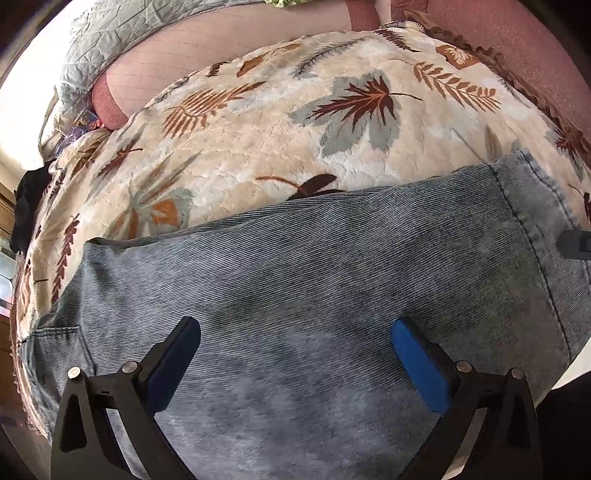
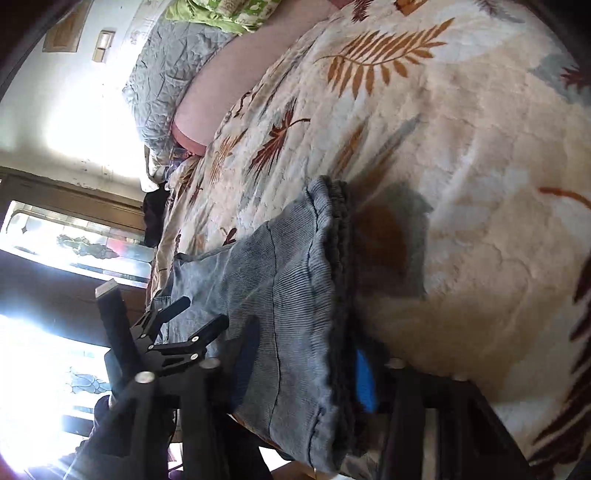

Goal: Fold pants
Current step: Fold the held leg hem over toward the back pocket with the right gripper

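Note:
Faded blue denim pants lie flat on a cream blanket with leaf prints. My left gripper is open, its blue-padded fingers spread just above the denim, holding nothing. In the right wrist view the pants' hem end lies between my right gripper's fingers; one blue pad shows beside the frayed edge, the other is hidden by cloth. The jaws stand wide apart around the hem. The left gripper also shows at the left there.
A pink bolster and a grey quilted cover lie beyond the blanket. A green patterned cloth sits at the far end. The bed edge, a wooden frame and bright windows are at the left.

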